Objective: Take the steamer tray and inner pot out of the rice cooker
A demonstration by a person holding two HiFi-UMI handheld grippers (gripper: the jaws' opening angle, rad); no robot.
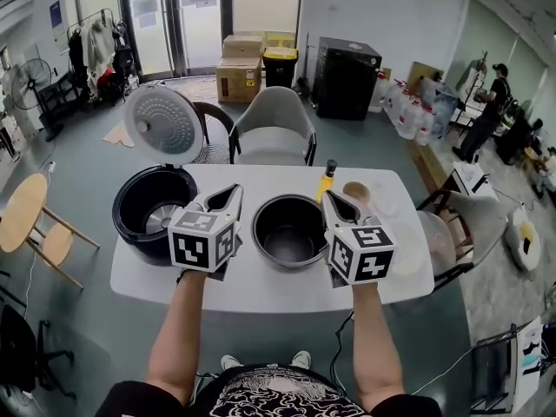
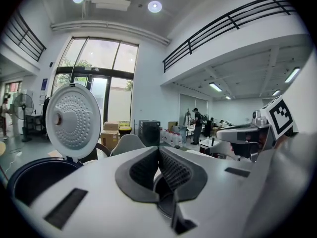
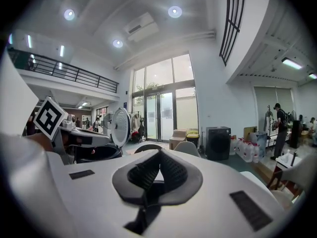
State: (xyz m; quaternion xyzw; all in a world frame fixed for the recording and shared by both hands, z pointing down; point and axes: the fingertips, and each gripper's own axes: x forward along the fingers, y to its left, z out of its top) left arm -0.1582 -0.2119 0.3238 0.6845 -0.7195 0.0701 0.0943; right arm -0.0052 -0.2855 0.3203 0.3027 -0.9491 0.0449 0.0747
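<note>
The black rice cooker point(image 1: 149, 203) stands on the left of the white table point(image 1: 261, 289), its lid point(image 1: 163, 124) raised and its cavity without a pot. The dark inner pot point(image 1: 289, 229) sits on the table in the middle, between my two grippers. My left gripper point(image 1: 232, 193) hovers at the pot's left rim, shut with nothing in it. My right gripper point(image 1: 331, 200) hovers at the right rim, likewise shut and holding nothing. In the left gripper view the pads point(image 2: 171, 170) meet above the pot point(image 2: 162, 188), with the lid point(image 2: 73, 120) to the left. A pale round thing point(image 1: 407, 252), perhaps the steamer tray, lies at the table's right.
A yellow bottle with a black cap point(image 1: 326, 179) and a round tan item point(image 1: 356, 191) stand behind the pot. A grey chair point(image 1: 274, 127) is at the table's far side, a wooden stool point(image 1: 30, 220) to the left. People stand at the far right point(image 1: 486, 111).
</note>
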